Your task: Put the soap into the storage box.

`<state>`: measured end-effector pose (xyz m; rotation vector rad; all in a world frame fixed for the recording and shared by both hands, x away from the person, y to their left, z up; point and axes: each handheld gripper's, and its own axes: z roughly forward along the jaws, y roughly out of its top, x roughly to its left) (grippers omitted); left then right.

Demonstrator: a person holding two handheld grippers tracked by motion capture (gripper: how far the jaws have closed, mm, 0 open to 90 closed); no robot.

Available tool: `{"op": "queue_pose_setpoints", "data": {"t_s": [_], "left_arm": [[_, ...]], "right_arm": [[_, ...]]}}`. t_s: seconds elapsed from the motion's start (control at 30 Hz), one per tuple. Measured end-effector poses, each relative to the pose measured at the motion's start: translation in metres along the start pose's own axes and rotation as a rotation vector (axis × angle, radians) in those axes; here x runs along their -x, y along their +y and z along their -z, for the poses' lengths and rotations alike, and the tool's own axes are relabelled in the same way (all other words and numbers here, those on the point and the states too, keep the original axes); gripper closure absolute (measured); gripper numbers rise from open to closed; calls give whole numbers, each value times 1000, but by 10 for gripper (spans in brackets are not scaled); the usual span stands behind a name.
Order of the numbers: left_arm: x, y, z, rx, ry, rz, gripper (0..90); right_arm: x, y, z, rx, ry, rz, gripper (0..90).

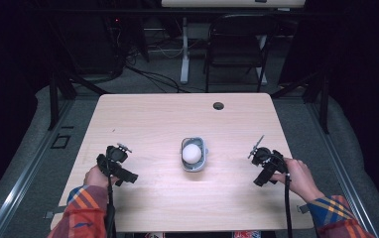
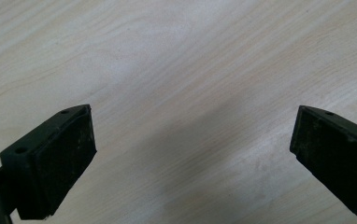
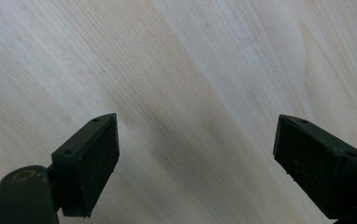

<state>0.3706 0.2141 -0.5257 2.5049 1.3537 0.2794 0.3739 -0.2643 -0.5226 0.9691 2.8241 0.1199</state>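
while both tools are held low over the near part of the table (image 1: pixel 143 114), the left gripper (image 1: pixel 117 157) is seen with its jaws spread wide, nothing between them but bare pale wood in the left gripper view (image 2: pixel 193 154). the right gripper (image 1: pixel 263 159) is likewise kept wide apart and empty, its two black pads framing plain woodgrain in the right gripper view (image 3: pixel 195 154).

between the two grippers, at the middle of the table and well apart from each, a small grey bowl (image 1: pixel 185 161) is set, and a white ball (image 1: pixel 192 153) is cradled inside it. what the ball is made of cannot be told; it is judged to be light, smooth and round, so it is likely to slip or roll if pinched off-centre. a hold across its widest part, from above, with the pads closed gently, is judged safest. the bowl looks thin-walled and light, probably stiff plastic, and could be taken by its rim at the near or far end, though it may slide on the smooth wood if pushed sideways.

the left hand (image 1: pixel 97 176) is wrapped around its tool at the near left, with the plaid-sleeved forearm brought in from the near edge and the jaws pointed forward and down. the right hand (image 1: pixel 296 176) is placed in mirror fashion at the near right, its tool angled toward the far left, with a cable trailing back toward the near edge.
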Motion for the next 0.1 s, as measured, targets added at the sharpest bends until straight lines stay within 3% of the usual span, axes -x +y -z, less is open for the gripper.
{"op": "queue_pose_setpoints", "data": {"t_s": [0.1], "left_arm": [[0,0,0,2,2,2,1]], "right_arm": [[0,-3,-3,9,22,-19,144]]}}
